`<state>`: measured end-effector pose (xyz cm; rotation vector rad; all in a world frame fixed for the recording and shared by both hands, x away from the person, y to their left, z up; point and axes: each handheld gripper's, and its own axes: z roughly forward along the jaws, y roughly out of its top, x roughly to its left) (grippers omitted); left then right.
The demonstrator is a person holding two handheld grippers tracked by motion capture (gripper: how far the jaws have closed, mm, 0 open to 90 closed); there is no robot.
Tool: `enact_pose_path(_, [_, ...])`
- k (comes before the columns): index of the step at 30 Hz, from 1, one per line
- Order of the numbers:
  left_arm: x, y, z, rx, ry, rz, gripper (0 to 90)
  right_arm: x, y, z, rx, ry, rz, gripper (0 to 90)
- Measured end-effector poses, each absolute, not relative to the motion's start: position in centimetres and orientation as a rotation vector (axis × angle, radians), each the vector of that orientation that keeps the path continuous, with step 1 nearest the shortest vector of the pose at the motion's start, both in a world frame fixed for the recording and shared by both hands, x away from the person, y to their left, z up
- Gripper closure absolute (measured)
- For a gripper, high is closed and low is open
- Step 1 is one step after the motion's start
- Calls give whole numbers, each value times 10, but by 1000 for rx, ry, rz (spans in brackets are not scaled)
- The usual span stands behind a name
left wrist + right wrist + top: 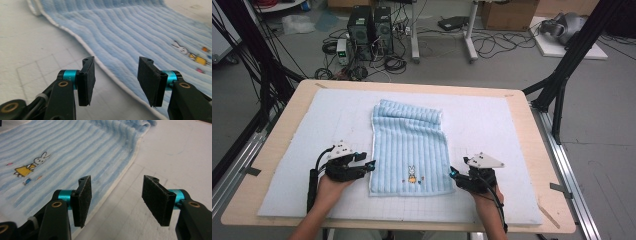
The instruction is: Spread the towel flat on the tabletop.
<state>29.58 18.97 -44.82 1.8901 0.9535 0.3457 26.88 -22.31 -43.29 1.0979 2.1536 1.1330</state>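
A light blue striped towel (409,145) lies flat in the middle of the white mat, its far end rolled or folded over. A small rabbit picture (412,174) sits near its front edge. My left gripper (371,166) is open at the towel's left edge, jaws straddling the white hem (117,82). My right gripper (453,173) is open at the towel's right edge, with the hem (112,187) running between its jaws. Neither holds anything. The rabbit picture (183,50) appears in the left gripper view and the rabbit picture (32,165) in the right gripper view.
The white gridded mat (492,130) covers a wooden table (537,150). Black frame posts (562,80) stand at the table's right and left. Computers and cables (369,35) are on the floor beyond the far edge.
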Motion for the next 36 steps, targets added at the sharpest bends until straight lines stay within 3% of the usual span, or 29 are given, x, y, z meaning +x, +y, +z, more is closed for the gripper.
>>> enact_pose_path(4, [287,180,-449,1954,940,365,447,264,-218,-440,1092,2203,1120,468])
enact_pose_path(8, [283,170,-451,2037,908,387,490,263,-209,-442,1058,2263,1115,531])
enact_pose_path(13, [280,164,-451,2065,908,424,559,268,-197,-446,1050,2292,1114,482])
enact_pose_path(17, [277,161,-451,2089,842,432,776,271,-188,-451,1014,2340,1069,505])
enact_pose_path(19, [277,160,-451,2084,846,418,820,272,-189,-451,1034,2359,1094,568])
enact_pose_path(21, [278,162,-451,2081,851,402,836,271,-191,-450,1024,2392,1119,682])
enact_pose_path(25, [275,164,-451,2076,859,384,847,267,-190,-448,991,2435,1112,822])
enact_pose_path(36, [246,183,-451,2062,833,307,849,244,-186,-443,920,2549,1105,830])
